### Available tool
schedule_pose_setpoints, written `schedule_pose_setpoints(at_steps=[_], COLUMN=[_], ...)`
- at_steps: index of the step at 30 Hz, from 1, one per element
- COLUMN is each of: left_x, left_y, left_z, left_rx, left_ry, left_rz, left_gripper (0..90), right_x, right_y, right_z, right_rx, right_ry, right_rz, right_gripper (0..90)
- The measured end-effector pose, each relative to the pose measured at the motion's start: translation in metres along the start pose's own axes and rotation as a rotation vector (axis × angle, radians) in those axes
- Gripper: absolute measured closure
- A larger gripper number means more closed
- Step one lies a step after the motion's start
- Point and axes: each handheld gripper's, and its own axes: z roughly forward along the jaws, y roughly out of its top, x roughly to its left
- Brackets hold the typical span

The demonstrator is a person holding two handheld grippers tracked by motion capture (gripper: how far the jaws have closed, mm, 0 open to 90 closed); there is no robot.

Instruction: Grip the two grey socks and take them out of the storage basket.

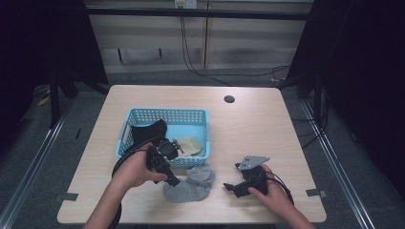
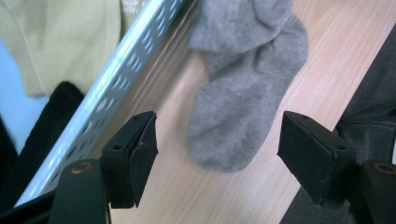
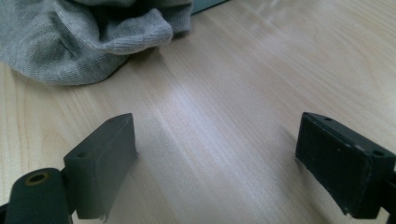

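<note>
Step in hand: judged from the layout, picking up the grey socks (image 1: 190, 183) off the tabletop (image 1: 248, 129) to put them in the blue basket (image 1: 165, 116).
Where the socks are: heaped on the tabletop just in front of the basket's near wall, between the two hands.
Left gripper (image 1: 173, 182): jaws open and empty, tips at the left edge of the heap; in the left gripper view (image 2: 217, 154) one sock's toe (image 2: 231, 126) lies between them, not pinched.
Right gripper (image 1: 230, 187): jaws open wide and empty, low over bare wood, pointing at the heap from the right.
Doing it well: the left jaws should probably drop onto a thick fold rather than the thin toe, and stay clear of the basket wall so a jaw does not catch its holes.
High view adds: a black sock (image 1: 149, 131) and a yellowish sock (image 1: 190, 146) already inside the basket.
Left gripper view adds: how near the toe lies to the basket wall (image 2: 116, 74).
Right gripper view (image 3: 217, 163) adds: the heap's folded edge (image 3: 93, 37) stands well apart from those jaws.
</note>
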Motion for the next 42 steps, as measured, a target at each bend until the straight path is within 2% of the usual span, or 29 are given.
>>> schedule_pose_setpoints(at_steps=[10,14,19,22,23,24,29,30,31,33,35,36,37,38,39,41,42], left_x=[0.011,0.017,0.028,0.03,0.033,0.033,0.032,0.032,0.03,0.029,0.027,0.027,0.029,0.029,0.029,0.03,0.03], left_y=[-0.024,-0.033,-0.048,-0.053,-0.057,-0.057,-0.067,-0.067,-0.07,-0.073,-0.076,-0.077,-0.079,-0.083,-0.083,-0.084,-0.084], left_z=[0.006,0.01,0.015,0.017,0.019,0.019,0.023,0.023,0.024,0.027,0.03,0.034,0.04,0.048,0.049,0.048,0.048], left_rx=[-0.052,-0.05,-0.076,-0.097,-0.117,-0.117,-0.188,-0.188,-0.193,-0.2,-0.202,-0.184,-0.144,-0.139,-0.147,-0.147,-0.149], left_ry=[-0.009,-0.006,-0.006,-0.005,0.012,0.012,0.041,0.041,0.058,0.076,0.076,0.054,0.045,0.077,0.086,0.079,0.074], left_rz=[-0.015,-0.01,-0.042,-0.044,-0.034,-0.034,0.05,0.05,0.087,0.13,0.144,0.108,0.093,0.126,0.137,0.133,0.118], left_gripper=[27.8,27.7,27.3,27.9,27.8,29.2,28.9,28.1,26.9,24.7,24.6,24.5,22.1,16.6,14.4,15.1,15.6], right_x=[0.0,0.0,0.0,0.0,0.0,0.0,0.0,0.0,0.0,0.0,0.0,0.0,0.0,0.0,0.0,0.0,0.0], right_y=[0.0,0.0,0.0,0.0,0.0,0.0,0.0,0.0,0.0,0.0,0.0,0.0,0.0,0.0,0.0,0.0,0.0], right_z=[0.0,0.0,0.0,0.0,0.0,0.0,0.0,0.0,0.0,0.0,0.0,0.0,0.0,0.0,0.0,0.0,0.0], right_rx=[0.0,0.0,0.0,0.0,0.0,0.0,0.0,0.0,0.0,0.0,0.0,0.0,0.0,0.0,0.0,0.0,0.001], right_ry=[0.0,0.0,-0.001,-0.001,-0.001,-0.001,0.0,0.0,-0.001,-0.001,-0.001,-0.001,-0.001,-0.001,-0.001,-0.002,-0.002], right_rz=[0.001,0.0,0.001,0.001,0.002,0.002,0.0,0.0,0.001,0.001,0.001,0.001,0.001,0.001,0.001,0.003,0.003], right_gripper=[11.7,11.7,11.7,11.7,11.7,11.7,11.7,11.7,11.7,11.7,11.7,11.7,11.7,11.7,11.6,11.6,11.6])
